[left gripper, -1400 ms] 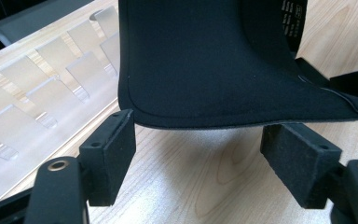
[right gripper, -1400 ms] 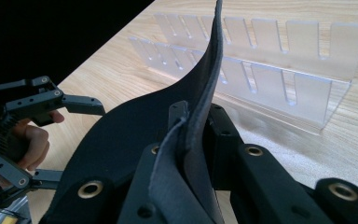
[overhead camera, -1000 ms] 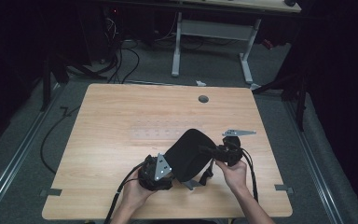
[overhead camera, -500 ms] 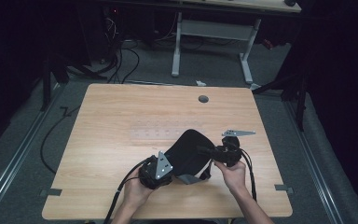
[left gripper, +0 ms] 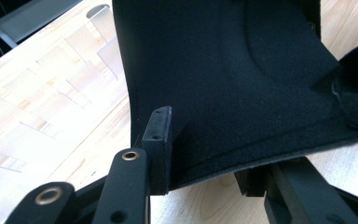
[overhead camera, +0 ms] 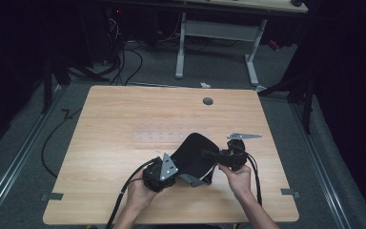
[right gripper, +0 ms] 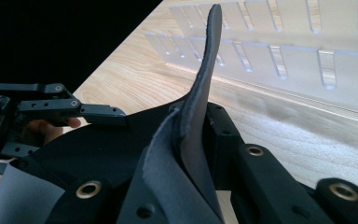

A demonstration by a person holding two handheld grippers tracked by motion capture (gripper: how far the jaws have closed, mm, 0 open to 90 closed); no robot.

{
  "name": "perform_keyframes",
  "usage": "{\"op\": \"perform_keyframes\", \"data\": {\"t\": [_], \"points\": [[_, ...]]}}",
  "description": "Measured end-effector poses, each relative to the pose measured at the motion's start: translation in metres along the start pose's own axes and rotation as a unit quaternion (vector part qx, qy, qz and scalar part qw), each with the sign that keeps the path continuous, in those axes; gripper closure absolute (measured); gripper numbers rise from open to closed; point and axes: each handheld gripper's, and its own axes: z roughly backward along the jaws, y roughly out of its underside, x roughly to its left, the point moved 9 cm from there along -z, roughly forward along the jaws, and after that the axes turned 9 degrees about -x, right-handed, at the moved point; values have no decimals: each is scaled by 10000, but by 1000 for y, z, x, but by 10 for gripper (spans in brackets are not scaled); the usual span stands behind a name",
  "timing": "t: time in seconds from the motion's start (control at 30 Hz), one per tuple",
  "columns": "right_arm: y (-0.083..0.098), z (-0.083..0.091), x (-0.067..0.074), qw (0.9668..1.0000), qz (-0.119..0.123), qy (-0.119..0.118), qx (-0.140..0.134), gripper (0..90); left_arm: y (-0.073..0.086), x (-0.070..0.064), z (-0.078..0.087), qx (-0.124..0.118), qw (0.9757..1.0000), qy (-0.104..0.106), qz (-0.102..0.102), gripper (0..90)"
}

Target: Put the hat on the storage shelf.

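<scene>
1. In the high view a person sits at the lower edge of the frame, forearms coming in from the bottom, with a gripper in each hand over the near part of a wooden table [overhead camera: 124,119].
2. A black mouse pad [overhead camera: 193,155] is held between the two grippers in the lower middle of that frame, bent upward into a curved sheet.
3. The left gripper [overhead camera: 174,174] sits at the pad's lower left corner. In the left gripper view its jaws stand on either side of the pad's [left gripper: 242,84] lower edge, one in front at lower centre, the other behind and below at lower right.
4. The left jaws have just been closing with the pad between them; whether the pads press on it yet cannot be told.
5. The right gripper [overhead camera: 217,156] is at the pad's right edge, right of centre in the high view. In the right gripper view its jaws are clamped tight on the pad's [right gripper: 196,126] edge, which rises as a thin curved strip up the middle of the frame.
6. The grey underside of the pad shows at the bottom left of the right gripper view.
7. A clear plastic rack [right gripper: 279,51] with slots lies on the table in the upper right of the right gripper view; it shows faintly at mid-table in the high view.
8. A round hole [overhead camera: 208,101] sits near the table's far edge.
</scene>
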Motion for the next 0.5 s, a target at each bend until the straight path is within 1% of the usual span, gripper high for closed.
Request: {"op": "perform_keyframes", "data": {"t": [0.07, 0.17, 0.2, 0.23, 0.27, 0.3, 0.33, 0.37, 0.47, 0.5], "points": [[0, 1, 0, 10000, 8, 56, 6, 821, 2, -2, -2, 45, 10000, 18, -35, 629], [0, 2, 0, 10000, 21, 74, 6, 821, 3, -4, -2, 86, 9999, 39, -55, 641], [0, 2, 0, 10000, 28, 86, 22, 821, 5, -7, -1, 151, 9997, 171, -29, 675], [0, 3, 0, 10000, 24, 70, 20, 820, 4, -9, 1, 153, 9996, 250, 56, 696], [-1, 4, -1, 10000, 1, 24, 6, 817, 3, -10, 2, 142, 9993, 316, 103, 730], [-1, 4, -1, 10000, 1, 24, 6, 817, 3, -10, 2, 142, 9993, 316, 103, 756], [-2, 6, -1, 9996, -186, -175, -80, 794, 0, -16, 9, 156, 9977, 595, 274, 789], [-3, 6, 0, 9995, -216, -217, -112, 784, -1, -19, 12, 149, 9971, 692, 294, 810], [-4, 6, 1, 9995, -157, -232, -119, 757, -2, -25, 16, 162, 9959, 853, 235, 859], [-4, 5, 1, 9995, -135, -234, -131, 748, -2, -26, 18, 203, 9955, 907, 198, 865]]}}
